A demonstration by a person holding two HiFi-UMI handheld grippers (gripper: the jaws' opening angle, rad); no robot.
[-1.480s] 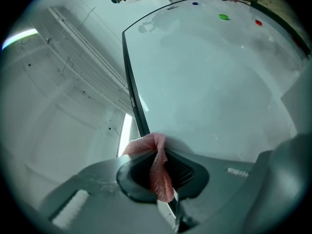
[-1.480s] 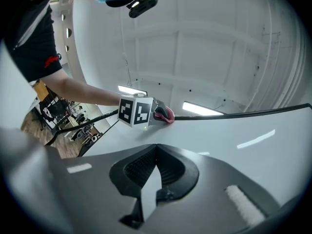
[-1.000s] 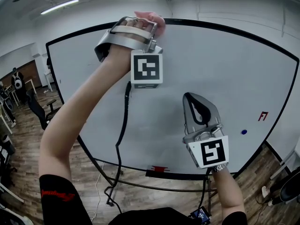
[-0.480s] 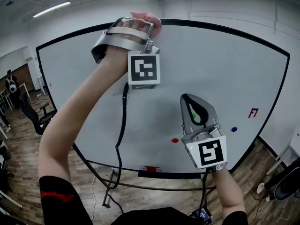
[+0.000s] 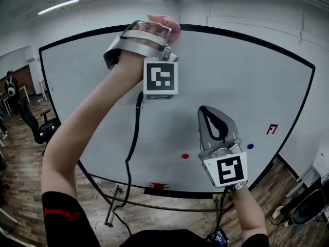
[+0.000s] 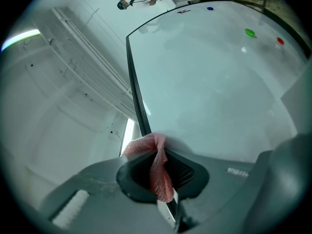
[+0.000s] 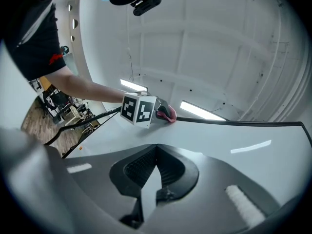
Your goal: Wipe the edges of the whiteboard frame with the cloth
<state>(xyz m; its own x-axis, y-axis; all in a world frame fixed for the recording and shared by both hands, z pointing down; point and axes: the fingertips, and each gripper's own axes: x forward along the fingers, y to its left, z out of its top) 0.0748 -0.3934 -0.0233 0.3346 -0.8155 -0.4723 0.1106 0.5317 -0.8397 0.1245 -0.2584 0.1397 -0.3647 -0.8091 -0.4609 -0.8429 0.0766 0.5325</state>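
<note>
My left gripper (image 5: 156,29) has its jaws clenched on the pink cloth (image 6: 157,172), which is pressed to the top edge of the whiteboard frame (image 5: 241,32), a little left of its middle. My right gripper (image 7: 155,149) hangs inside the frame's lower part, jaws closed on nothing. I judge the wipe partway along the top edge, with the stretch to the right and probably the other sides left to do.

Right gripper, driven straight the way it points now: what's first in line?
Probably the left gripper, pressing the cloth on the top frame. The right gripper points along the board toward it; depth unclear, so it might graze the board first.
</note>
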